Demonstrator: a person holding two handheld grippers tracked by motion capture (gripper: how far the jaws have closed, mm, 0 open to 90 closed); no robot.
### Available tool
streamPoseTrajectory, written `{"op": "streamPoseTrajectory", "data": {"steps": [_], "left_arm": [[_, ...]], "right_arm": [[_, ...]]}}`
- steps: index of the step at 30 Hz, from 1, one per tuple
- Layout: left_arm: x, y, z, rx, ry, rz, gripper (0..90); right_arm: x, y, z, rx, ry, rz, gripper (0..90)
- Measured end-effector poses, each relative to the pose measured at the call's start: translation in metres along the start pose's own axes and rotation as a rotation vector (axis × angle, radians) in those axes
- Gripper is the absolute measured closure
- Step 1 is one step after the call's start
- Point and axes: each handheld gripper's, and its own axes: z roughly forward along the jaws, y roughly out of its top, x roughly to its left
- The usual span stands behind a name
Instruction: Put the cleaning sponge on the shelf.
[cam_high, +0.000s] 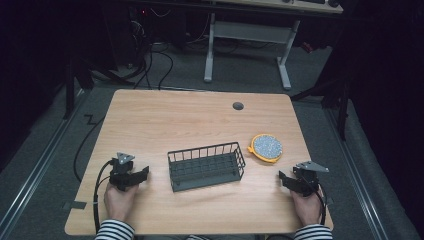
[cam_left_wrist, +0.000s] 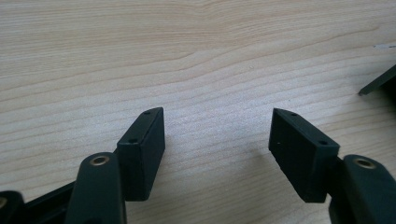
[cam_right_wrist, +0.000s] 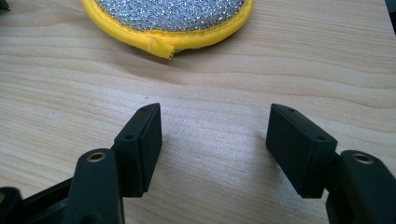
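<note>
Scouring pad (cam_right_wrist: 170, 18) lies just beyond the wide-open, empty right tongs (cam_right_wrist: 212, 128); left tongs (cam_left_wrist: 217, 133) gape empty over bare table (cam_left_wrist: 187, 60).

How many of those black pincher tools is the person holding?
2. The left gripper sits near the table's front left, beside the wire basket; the right gripper sits front right, just below the yellow-rimmed scrubber. Both open, empty.

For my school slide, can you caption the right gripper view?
Open right gripper above the wooden table, facing a yellow-rimmed scrub pad.
</note>
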Motion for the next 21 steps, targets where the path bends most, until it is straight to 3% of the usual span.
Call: {"op": "streamPoseTrajectory", "data": {"steps": [8,10,13,14,19,21], "left_arm": [[-0.002,-0.002,0.003,-0.011,0.015,0.022,36.1],[-0.001,-0.006,0.003,-0.041,0.016,0.019,36.0],[-0.002,-0.009,0.003,-0.062,0.022,0.027,35.9],[-0.003,-0.009,0.004,-0.058,0.031,0.045,35.7],[-0.004,-0.009,0.004,-0.057,0.034,0.048,34.9],[-0.004,-0.009,0.004,-0.057,0.034,0.048,34.9]], "right_arm": [[0.000,0.002,-0.001,0.013,0.004,0.014,38.8],[-0.003,0.004,-0.002,0.022,0.045,0.047,40.7],[-0.004,0.005,-0.003,0.022,0.059,0.054,41.1],[-0.005,0.006,-0.005,0.019,0.069,0.067,41.0],[-0.008,0.019,-0.011,-0.002,0.109,0.096,41.6],[-0.009,0.023,-0.010,0.013,0.118,0.103,41.5]]}}
